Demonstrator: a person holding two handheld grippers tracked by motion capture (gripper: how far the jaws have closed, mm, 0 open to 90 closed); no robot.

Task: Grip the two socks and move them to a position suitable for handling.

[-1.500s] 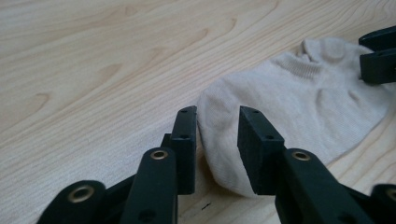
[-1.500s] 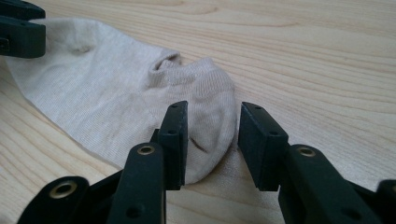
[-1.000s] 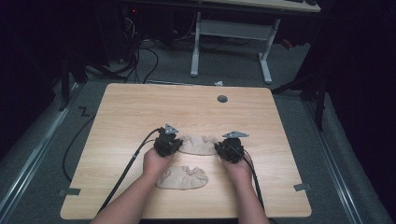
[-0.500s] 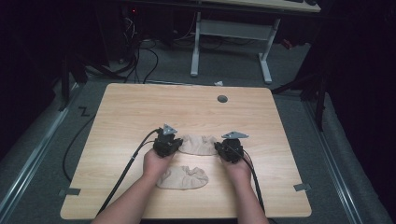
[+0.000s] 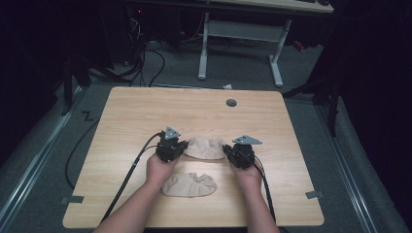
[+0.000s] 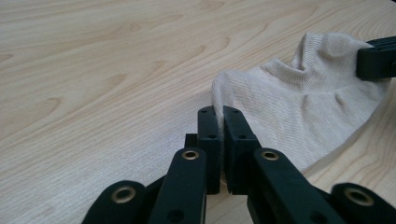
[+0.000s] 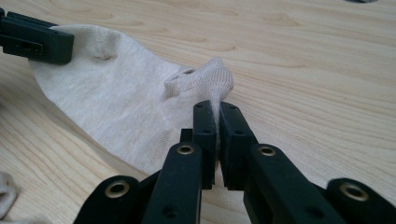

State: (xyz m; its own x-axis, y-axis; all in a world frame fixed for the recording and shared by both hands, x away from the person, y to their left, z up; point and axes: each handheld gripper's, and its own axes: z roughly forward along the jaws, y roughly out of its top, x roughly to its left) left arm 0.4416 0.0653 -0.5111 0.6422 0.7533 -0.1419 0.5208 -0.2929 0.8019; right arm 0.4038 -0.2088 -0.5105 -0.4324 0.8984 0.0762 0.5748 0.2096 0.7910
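Here, both grippers, left gripper and right gripper, are clamped on opposite ends of a beige sock mid-table; lift both together, evenly, keeping it taut.

Two beige socks lie on the bench: the far sock and the near sock. Two grippers are there, the left gripper and the right gripper. One round grommet, apparently, sits in the benchtop.
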